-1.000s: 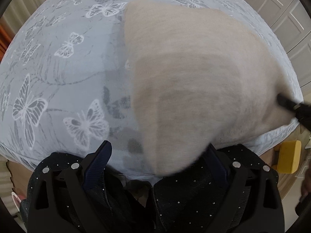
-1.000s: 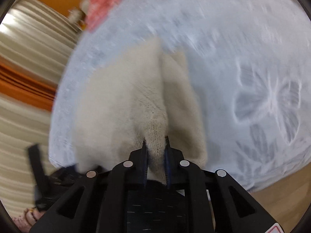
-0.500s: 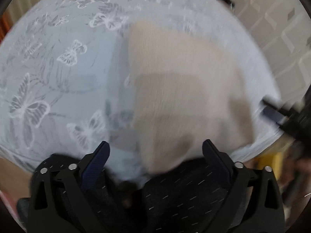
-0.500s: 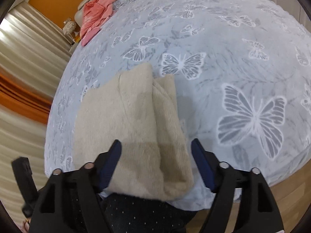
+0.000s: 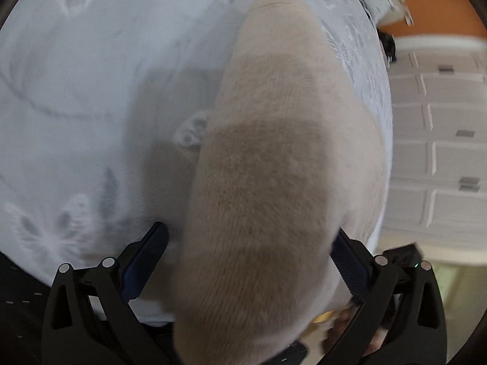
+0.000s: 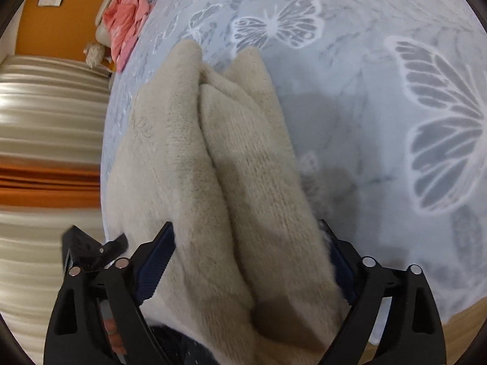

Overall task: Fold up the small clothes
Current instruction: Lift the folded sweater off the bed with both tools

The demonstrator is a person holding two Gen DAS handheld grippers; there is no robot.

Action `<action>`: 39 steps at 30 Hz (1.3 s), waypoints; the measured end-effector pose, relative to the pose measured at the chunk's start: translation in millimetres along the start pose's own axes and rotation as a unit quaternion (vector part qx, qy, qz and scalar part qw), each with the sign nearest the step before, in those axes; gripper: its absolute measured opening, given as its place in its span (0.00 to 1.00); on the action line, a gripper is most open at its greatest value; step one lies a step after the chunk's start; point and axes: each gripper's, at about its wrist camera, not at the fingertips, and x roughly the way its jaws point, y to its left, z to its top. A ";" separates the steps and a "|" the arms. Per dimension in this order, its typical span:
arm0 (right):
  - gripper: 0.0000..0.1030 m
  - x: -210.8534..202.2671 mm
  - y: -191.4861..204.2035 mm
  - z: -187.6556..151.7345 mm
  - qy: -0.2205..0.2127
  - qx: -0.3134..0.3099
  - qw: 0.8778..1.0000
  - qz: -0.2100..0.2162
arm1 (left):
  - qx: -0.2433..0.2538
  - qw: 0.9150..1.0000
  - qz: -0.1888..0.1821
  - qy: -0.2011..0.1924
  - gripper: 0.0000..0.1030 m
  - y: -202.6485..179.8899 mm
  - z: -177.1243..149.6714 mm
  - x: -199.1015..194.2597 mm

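A folded beige knit garment (image 5: 274, 158) lies on the pale blue butterfly-print bedspread (image 5: 76, 91) near the bed's edge. My left gripper (image 5: 249, 246) is open, its blue-padded fingers (image 5: 152, 246) wide apart on either side of the garment's near end. In the right wrist view the same garment (image 6: 219, 164) shows two folded layers side by side. My right gripper (image 6: 246, 240) is open too, straddling the garment's near end. The left gripper's black body (image 6: 91, 249) shows at the lower left of the right wrist view.
A pink garment (image 6: 127, 21) lies at the far end of the bed. White panelled cupboard doors (image 5: 438, 152) stand beyond the bed's edge. Striped curtains (image 6: 45, 115) and an orange wall (image 6: 45, 24) are on the other side. The bedspread (image 6: 395, 106) stretches away to the right.
My right gripper let go of the garment and opened wide. Both grippers moved closer over the garment's near end, and the left view swung toward the cupboards.
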 end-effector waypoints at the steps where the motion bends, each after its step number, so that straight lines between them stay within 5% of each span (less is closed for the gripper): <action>1: 0.95 2.1 0.7 1.1 -0.001 0.002 1.000 0.006 | -0.005 1.000 -0.005 -0.002 0.96 0.2 0.0 1.6; 6: 0.95 13.6 11.9 4.2 -0.008 0.009 1.000 0.008 | -0.002 1.000 -0.003 0.001 0.96 -8.2 5.7 11.3; 8: 0.69 12.1 16.6 2.3 -0.015 0.004 1.000 0.010 | 0.010 1.000 -0.010 0.008 0.91 -15.6 7.8 13.3; 11: 0.41 -0.1 19.4 -3.8 -0.027 0.010 0.999 0.020 | 0.034 0.999 -0.002 0.009 0.67 -25.9 2.5 6.2; 14: 0.37 -19.8 34.1 -12.4 -0.045 -0.002 0.999 0.028 | 0.067 0.998 0.005 0.000 0.51 -44.3 -3.9 -8.2; 21: 0.37 -90.9 80.8 -47.2 -0.103 -0.053 0.993 0.033 | 0.172 0.984 0.037 -0.042 0.49 -105.3 -37.9 -70.6; 28: 0.37 -183.2 121.8 -87.0 -0.178 -0.116 0.976 0.051 | 0.279 0.954 0.039 -0.098 0.50 -163.8 -93.4 -146.2; 39: 0.37 -302.5 180.9 -159.3 -0.302 -0.199 0.926 0.109 | 0.386 0.900 -0.001 -0.201 0.51 -206.8 -170.9 -272.8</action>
